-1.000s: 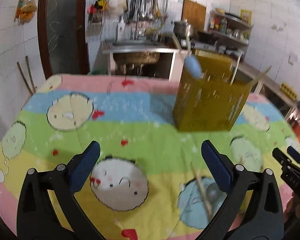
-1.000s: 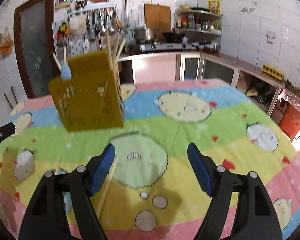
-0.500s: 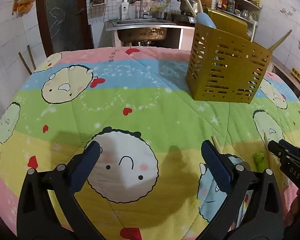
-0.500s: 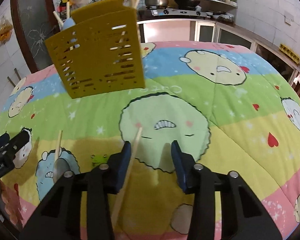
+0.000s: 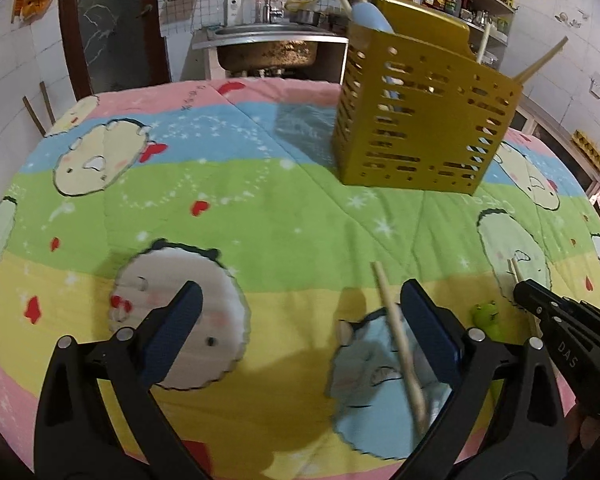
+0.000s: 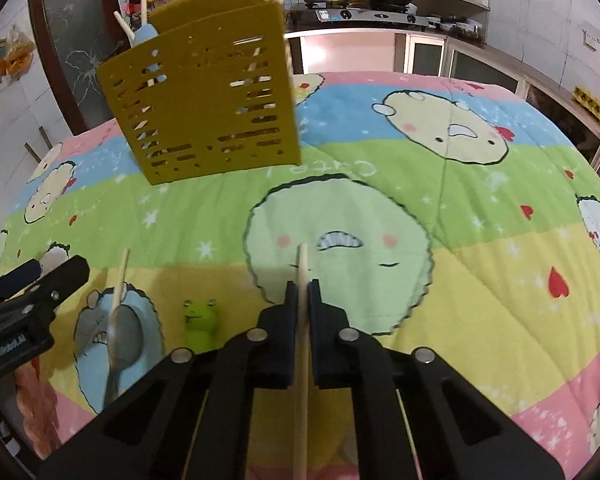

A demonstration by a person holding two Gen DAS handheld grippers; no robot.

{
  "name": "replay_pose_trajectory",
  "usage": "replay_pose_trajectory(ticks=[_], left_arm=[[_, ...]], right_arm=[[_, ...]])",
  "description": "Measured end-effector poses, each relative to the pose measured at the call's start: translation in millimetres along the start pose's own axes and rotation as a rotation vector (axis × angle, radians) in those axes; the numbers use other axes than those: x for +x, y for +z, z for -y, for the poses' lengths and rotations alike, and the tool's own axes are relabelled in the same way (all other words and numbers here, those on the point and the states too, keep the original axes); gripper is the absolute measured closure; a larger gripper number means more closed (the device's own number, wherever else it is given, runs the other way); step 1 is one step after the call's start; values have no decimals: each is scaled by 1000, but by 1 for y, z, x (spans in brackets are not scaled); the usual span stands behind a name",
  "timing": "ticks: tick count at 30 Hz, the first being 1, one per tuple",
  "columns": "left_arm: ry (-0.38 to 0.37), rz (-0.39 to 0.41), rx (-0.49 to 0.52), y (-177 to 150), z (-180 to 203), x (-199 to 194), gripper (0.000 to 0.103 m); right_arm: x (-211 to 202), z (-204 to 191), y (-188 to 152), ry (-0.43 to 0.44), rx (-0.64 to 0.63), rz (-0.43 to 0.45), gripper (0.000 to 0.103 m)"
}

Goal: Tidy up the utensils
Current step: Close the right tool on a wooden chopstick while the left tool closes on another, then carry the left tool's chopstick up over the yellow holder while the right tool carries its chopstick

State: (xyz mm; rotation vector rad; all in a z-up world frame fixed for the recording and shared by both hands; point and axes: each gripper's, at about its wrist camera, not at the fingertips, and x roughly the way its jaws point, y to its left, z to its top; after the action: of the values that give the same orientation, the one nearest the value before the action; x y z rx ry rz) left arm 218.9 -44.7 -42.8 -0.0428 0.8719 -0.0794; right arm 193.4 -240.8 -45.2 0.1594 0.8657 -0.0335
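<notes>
Wooden and pale, a chopstick [image 6: 302,344] is clenched between the jaws of the right gripper [image 6: 302,292], its tip poking out ahead of the pads over the green cartoon face on the quilted cloth [image 6: 480,264] that covers the table. To the left of it on the cloth sits a small green frog figure [image 6: 200,322], and further left lies a spoon [image 6: 118,332] with a wooden handle, on a blue cartoon patch. The left gripper [image 5: 300,332] hangs over that spoon with its jaws spread wide and gripping nothing; the spoon's handle runs up just inside the right-hand pad. A mustard-yellow slotted utensil holder [image 5: 424,120] stands upright further back on the cloth, well apart from both grippers, already holding several chopsticks and a blue-handled utensil [image 5: 370,16]
</notes>
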Motion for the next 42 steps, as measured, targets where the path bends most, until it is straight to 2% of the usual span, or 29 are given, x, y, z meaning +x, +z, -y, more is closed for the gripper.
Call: replay_pose_trajectory(ticks=[6, 8, 10, 18, 20, 27, 30, 42], left_arm=[[-13, -57, 28, -6, 24, 15, 19], [-11, -74, 39, -9, 30, 19, 28], [10, -64, 53, -11, 35, 19, 31], [-12, -90, 34, -9, 40, 20, 59], [-26, -96, 42, -9, 44, 20, 70], [-23, -105, 59, -6, 46, 21, 83], [-27, -108, 65, -4, 43, 22, 93], [-44, -77, 72, -4, 40, 16, 95]], right_arm=[[0, 22, -2, 2, 10, 1, 97], [0, 24, -3, 7, 12, 9, 96], [-1, 24, -4, 7, 12, 20, 96], [0, 32, -6, 45, 45, 37, 96], [1, 34, -6, 50, 49, 34, 96], [2, 30, -6, 35, 32, 30, 96], [3, 29, -5, 24, 23, 28, 96], [-6, 28, -5, 2, 14, 51, 96]])
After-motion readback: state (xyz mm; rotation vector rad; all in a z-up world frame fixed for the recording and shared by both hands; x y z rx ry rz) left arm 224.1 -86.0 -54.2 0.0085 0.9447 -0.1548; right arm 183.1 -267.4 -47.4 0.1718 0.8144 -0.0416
